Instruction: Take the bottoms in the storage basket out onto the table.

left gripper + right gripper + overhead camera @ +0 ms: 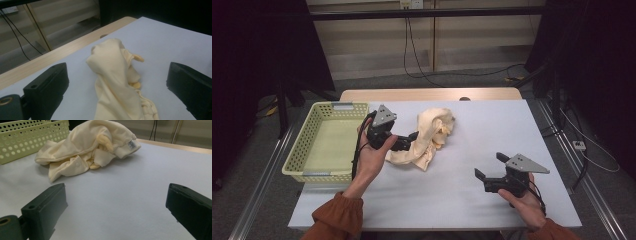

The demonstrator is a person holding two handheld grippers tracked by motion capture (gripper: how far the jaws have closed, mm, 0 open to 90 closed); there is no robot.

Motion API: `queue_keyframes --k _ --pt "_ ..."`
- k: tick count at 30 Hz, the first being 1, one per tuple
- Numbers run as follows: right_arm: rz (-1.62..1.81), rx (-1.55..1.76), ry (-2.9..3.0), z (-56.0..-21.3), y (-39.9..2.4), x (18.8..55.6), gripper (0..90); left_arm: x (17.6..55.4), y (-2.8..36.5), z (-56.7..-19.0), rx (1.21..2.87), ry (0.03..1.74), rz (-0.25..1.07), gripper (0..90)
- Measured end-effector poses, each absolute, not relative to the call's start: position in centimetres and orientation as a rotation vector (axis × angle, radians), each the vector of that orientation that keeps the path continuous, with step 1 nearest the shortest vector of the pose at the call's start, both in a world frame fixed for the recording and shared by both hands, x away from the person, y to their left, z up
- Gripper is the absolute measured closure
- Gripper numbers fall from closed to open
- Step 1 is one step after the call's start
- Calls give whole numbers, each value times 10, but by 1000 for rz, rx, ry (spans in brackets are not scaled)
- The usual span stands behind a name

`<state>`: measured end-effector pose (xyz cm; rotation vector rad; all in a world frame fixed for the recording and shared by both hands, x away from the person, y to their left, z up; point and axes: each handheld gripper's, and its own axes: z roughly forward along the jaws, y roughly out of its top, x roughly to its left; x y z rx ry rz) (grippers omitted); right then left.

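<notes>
A crumpled cream garment (430, 134) lies on the white table top (472, 125), just right of the basket. My left gripper (408, 141) is at the garment's left end and stands open. In the left gripper view the cloth (112, 75) runs up between the two wide-apart jaws of this gripper (118, 75), and I cannot tell whether they touch it. My right gripper (490, 165) is held low near the front right of the table, open, with nothing between its jaws. In the right gripper view that gripper (115, 197) faces the garment (87, 147) across bare table.
A yellow-green perforated basket (312, 145) stands at the table's left edge, its wall (30, 140) behind the garment in the right gripper view. A wooden strip (432, 94) borders the far edge. Cables lie on the floor beyond.
</notes>
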<state>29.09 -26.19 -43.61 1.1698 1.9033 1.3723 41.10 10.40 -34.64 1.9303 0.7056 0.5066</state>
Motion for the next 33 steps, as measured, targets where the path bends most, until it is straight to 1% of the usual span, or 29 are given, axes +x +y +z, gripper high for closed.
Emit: queue_keyframes --k 2,12,22,28,33 --pt "1372 1169 1903 -436 -262 291 32 408 106 -347 1933 699 530 44" --pt "1374 1174 1908 -437 -262 293 32 397 118 -348 1924 689 531 49" --pt "1372 1169 1911 -437 -260 293 32 388 137 -345 1903 718 565 50" --pt "1373 1167 1912 -436 -261 292 32 380 142 -343 1915 698 603 52" --pt "1373 1166 1910 -436 -261 292 32 373 148 -343 1911 701 607 52"
